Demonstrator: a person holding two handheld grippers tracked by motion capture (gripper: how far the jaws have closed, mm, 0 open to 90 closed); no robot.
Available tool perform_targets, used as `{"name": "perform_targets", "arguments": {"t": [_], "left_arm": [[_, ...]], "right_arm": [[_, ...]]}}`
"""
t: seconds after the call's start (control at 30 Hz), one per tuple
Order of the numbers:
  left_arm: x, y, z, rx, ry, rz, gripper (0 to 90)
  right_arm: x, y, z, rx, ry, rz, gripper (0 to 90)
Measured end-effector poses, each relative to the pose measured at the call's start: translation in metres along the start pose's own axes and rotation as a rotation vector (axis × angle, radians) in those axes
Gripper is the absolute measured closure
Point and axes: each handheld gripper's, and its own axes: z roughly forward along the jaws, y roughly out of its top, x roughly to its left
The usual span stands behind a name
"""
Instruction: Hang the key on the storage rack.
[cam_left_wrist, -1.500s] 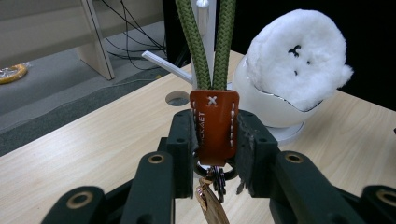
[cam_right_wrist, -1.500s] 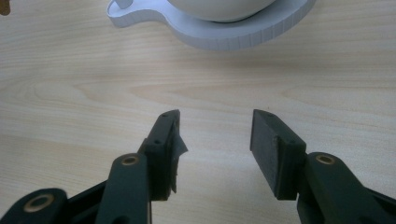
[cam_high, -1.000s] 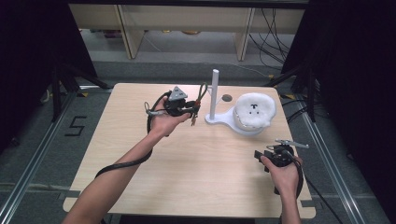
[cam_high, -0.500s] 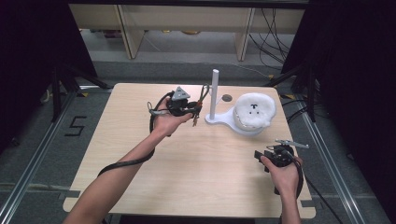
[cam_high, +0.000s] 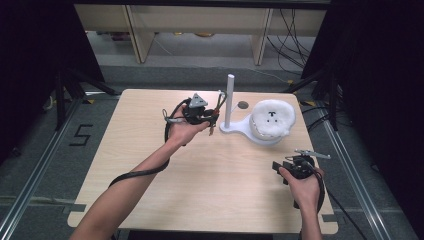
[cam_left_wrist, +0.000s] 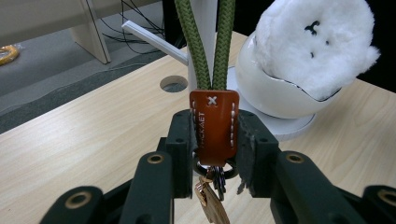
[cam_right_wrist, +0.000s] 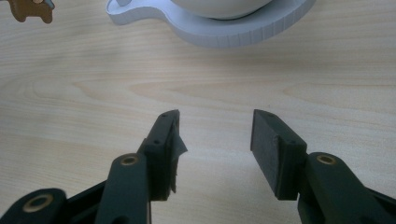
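My left gripper (cam_high: 212, 116) is shut on the brown leather tab (cam_left_wrist: 213, 125) of a keychain. Its green rope loop (cam_left_wrist: 192, 46) rises from the tab, just in front of the white post (cam_high: 230, 98). Keys and a brown charm (cam_left_wrist: 213, 206) hang below the jaws. The post stands on a white stand (cam_high: 234, 128), whose bowl holds a fluffy white plush (cam_high: 272, 118). My right gripper (cam_high: 295, 163) rests low near the table's right front, open with nothing between its pads (cam_right_wrist: 266, 140).
A round hole (cam_high: 243, 105) sits in the light wood table (cam_high: 150, 195) behind the stand. The stand's base (cam_right_wrist: 219, 32) lies ahead of my right gripper. Dark frame rails and cables flank the table.
My left gripper has edged a little to the right, toward the post, with the keychain still in it. My right gripper has not moved.
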Motion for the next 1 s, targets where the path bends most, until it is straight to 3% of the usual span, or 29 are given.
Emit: {"name": "perform_targets", "arguments": {"t": [0.23,0.4,0.53,0.57,0.77,0.93,1.0], "left_arm": [[-0.001,0.0,0.004,0.003,0.001,0.004,67.9],[-0.002,0.0,0.006,0.011,0.014,0.018,67.7],[-0.003,0.0,0.009,0.007,0.016,0.016,67.6],[-0.002,0.0,0.01,0.009,0.011,0.018,67.6],[-0.002,0.0,0.012,0.014,0.007,0.014,67.4],[-0.002,0.0,0.011,0.027,0.0,0.013,66.6],[-0.002,0.001,0.01,0.033,-0.005,0.001,65.5]], "right_arm": [[0.001,0.0,-0.001,0.009,0.016,0.007,53.1],[0.002,-0.001,0.001,0.008,0.0,0.013,53.1],[0.001,-0.002,0.001,0.009,0.004,-0.004,53.0],[0.004,-0.002,0.0,0.018,0.005,0.039,53.0],[0.005,-0.001,-0.002,0.028,0.02,0.061,53.0],[0.004,-0.001,-0.002,0.024,0.02,0.058,53.0],[0.002,-0.002,-0.001,0.011,0.018,0.028,53.0]]}}
